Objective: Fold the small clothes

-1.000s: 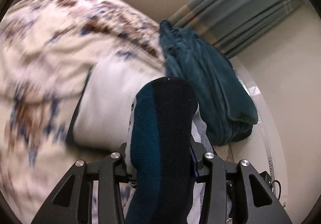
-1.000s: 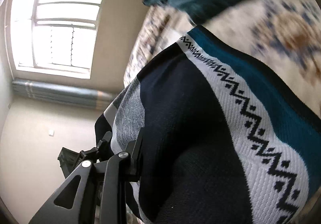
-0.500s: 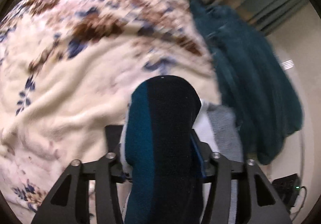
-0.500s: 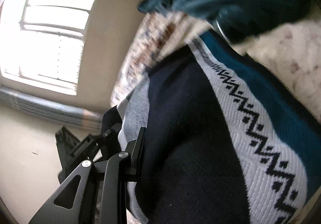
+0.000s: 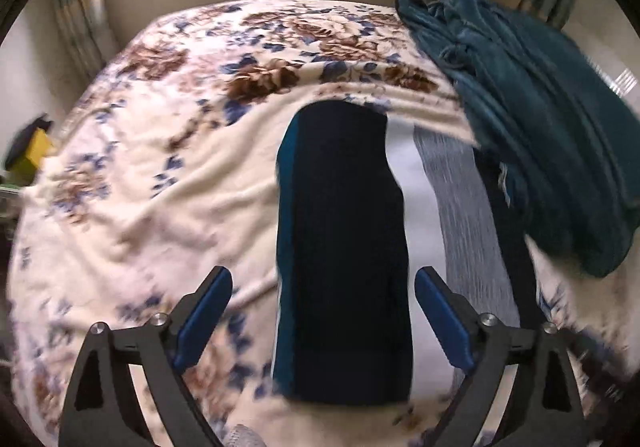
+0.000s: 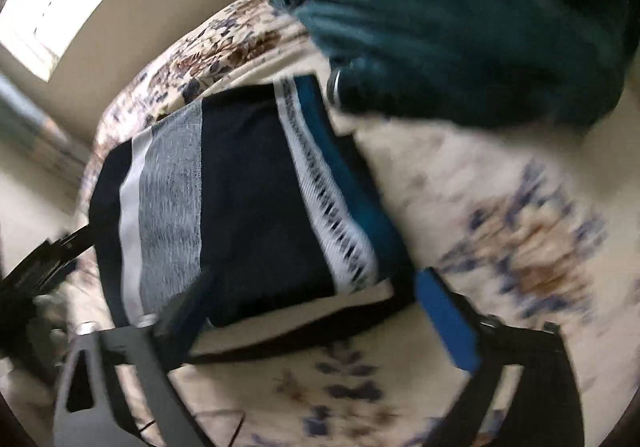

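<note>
- While the left gripper (image 5: 323, 321) hangs over the floral blanket (image 5: 140, 187), its jaws have just been opening and now stand wide apart; the folded striped garment (image 5: 344, 247) lies between the blue pads (image 5: 206, 317) but neither one presses on it, so to my eye it is let go.
- From that left wrist view, the garment rests on the blanket, just beside the teal blanket pile (image 5: 540, 127). I judge that pulling back at a slant could hook a pad under the fold and drag it open.
- No brand, label or writing can be read in this view.
- Seen from the right wrist, the right gripper (image 6: 312, 319) also has its jaws spread wide, having just been opening, with the near edge of the garment (image 6: 248, 187) lying loose between them.
- Soft bedding underneath could let the fold slump, and the teal pile (image 6: 460, 7) sits close enough to snag or tumble onto it.
- Only a zigzag knit band (image 6: 332, 215) shows; no lettering is legible through the blur.
</note>
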### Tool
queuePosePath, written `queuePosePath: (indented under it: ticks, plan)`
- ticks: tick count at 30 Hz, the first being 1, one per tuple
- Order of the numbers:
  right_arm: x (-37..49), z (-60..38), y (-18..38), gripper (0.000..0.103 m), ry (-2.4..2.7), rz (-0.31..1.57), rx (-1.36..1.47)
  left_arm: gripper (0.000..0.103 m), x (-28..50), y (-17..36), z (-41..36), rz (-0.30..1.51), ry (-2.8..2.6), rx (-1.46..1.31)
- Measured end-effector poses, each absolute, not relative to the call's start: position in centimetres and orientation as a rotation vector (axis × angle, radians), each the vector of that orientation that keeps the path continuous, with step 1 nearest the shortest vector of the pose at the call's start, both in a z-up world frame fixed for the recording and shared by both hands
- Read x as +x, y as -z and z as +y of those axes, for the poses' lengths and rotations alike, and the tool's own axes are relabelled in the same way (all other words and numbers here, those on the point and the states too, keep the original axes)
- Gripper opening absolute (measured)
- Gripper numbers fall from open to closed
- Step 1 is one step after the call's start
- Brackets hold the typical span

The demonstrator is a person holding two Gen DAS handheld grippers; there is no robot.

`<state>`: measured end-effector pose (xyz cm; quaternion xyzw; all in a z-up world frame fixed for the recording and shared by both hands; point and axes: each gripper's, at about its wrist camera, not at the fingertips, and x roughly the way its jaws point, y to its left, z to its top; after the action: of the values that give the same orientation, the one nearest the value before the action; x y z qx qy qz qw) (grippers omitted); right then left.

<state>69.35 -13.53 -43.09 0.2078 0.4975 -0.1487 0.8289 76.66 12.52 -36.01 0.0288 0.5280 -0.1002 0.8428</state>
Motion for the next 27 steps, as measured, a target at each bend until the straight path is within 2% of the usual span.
queuePosePath:
  ticks: [4, 11, 27]
  plan:
    - [68.2, -13.0, 39.1, 0.103, 0.375, 1.038, 0.266, 0.094, 73.1, 34.4, 12.1, 1.099, 0.171, 0.083]
    - [64.5, -12.2, 32.0, 0.103, 0.359, 1.005, 0.164, 0.094, 68.1, 30.0, 11.1, 1.07, 0.168, 0.084]
    - [48.4, -9.0, 12.1, 0.103, 0.319, 0.815, 0.109, 0.094, 53.5, 12.2, 12.1, 0.899, 0.179, 0.078]
